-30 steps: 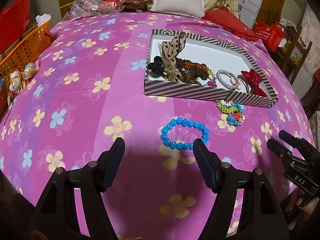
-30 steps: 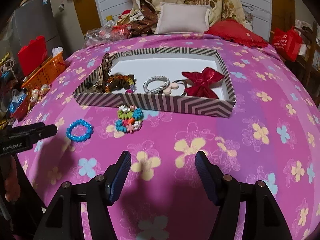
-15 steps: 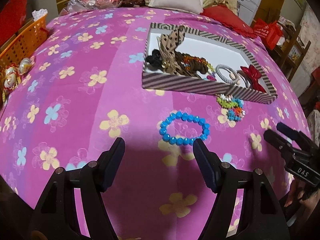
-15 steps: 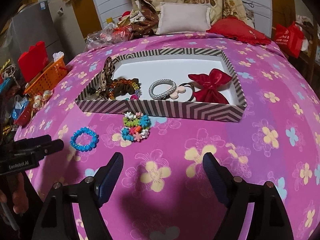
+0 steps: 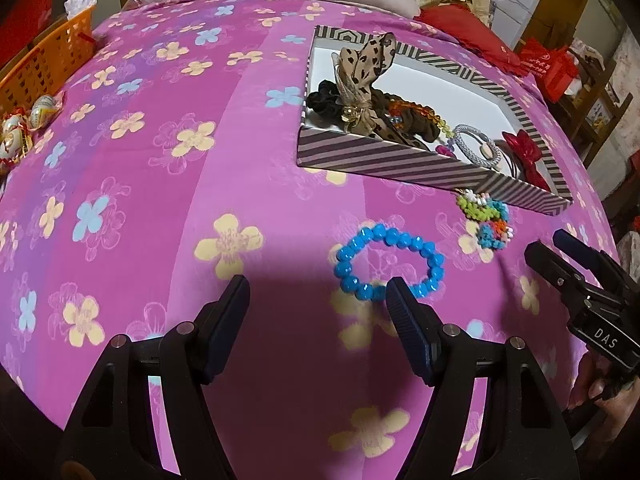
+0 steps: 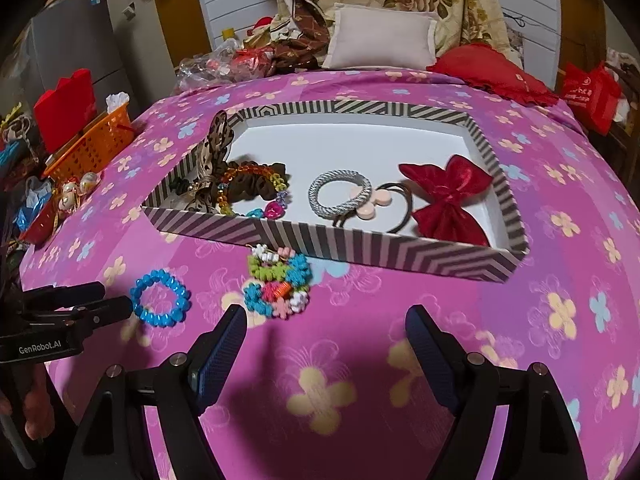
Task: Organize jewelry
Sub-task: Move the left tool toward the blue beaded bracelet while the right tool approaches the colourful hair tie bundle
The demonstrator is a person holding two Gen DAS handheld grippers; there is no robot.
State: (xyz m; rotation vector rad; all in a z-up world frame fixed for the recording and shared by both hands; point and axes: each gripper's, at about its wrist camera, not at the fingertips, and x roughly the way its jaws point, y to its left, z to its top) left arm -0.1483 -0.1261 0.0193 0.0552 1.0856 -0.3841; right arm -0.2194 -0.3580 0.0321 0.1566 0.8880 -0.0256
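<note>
A blue bead bracelet (image 5: 390, 264) lies on the pink flowered bedspread; it also shows in the right wrist view (image 6: 160, 298). My left gripper (image 5: 318, 294) is open, its right fingertip at the bracelet's near edge. A multicoloured flower bracelet (image 6: 278, 282) lies in front of the striped tray (image 6: 360, 246); it also shows in the left wrist view (image 5: 486, 220). My right gripper (image 6: 326, 326) is open and empty, just short of the flower bracelet. The tray (image 5: 384, 158) holds a spotted bow, scrunchies, a grey hair tie (image 6: 340, 198) and a red bow (image 6: 450, 196).
An orange basket (image 6: 90, 142) and small wrapped items (image 5: 24, 124) sit at the bed's left edge. Pillows (image 6: 382, 36) and clothes are piled at the head. A red bag (image 6: 590, 94) stands at the right.
Both grippers have moved forward. The left one has shifted left, so the blue bracelet is by its right finger. The right one has come closer to the flower bracelet and tray.
</note>
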